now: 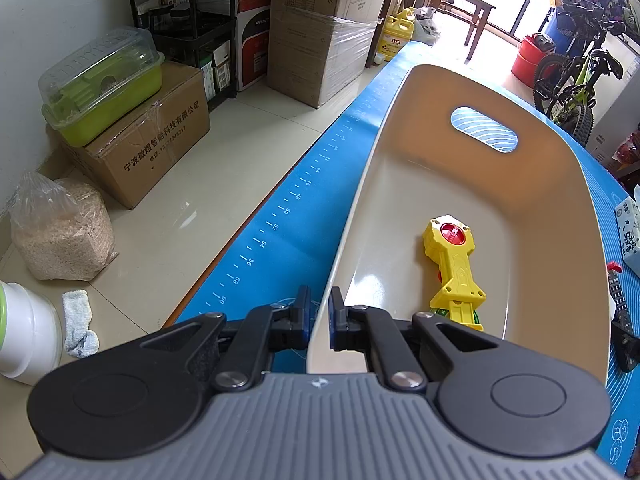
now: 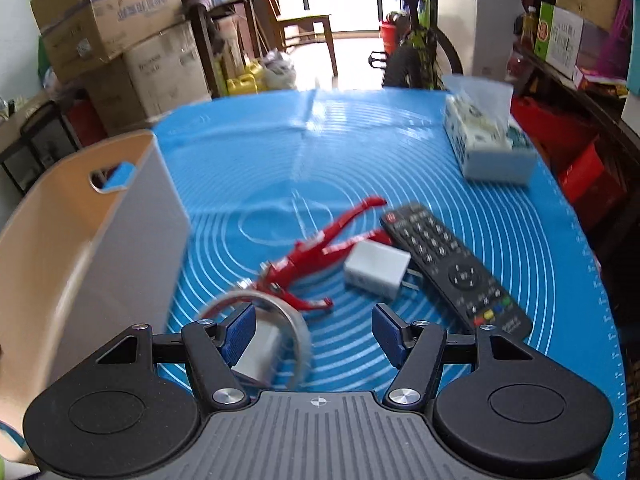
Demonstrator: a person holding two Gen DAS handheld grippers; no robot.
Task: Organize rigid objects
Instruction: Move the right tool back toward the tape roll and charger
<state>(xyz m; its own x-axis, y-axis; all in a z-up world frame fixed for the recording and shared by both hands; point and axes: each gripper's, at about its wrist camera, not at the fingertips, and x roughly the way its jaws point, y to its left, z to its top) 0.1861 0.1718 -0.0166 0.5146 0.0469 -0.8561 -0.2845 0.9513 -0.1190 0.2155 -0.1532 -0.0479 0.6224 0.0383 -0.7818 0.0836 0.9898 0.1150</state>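
Left fingers [image 1: 319,312] clamped on bin rim [image 1: 320,344]; right fingers [image 2: 314,330] apart, empty.

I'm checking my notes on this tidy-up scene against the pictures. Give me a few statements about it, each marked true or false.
1. The left gripper is shut on the rim of the beige bin. True.
2. The bin is empty. False: a yellow toy lies inside it.
3. The right gripper is clamped on the remote control. False: its jaws stand open above the mat, and the remote lies on the blue mat.
4. A white charger plug lies between the red pliers and the remote. True.
5. The tissue box sits inside the bin. False: it stands on the mat's far right.
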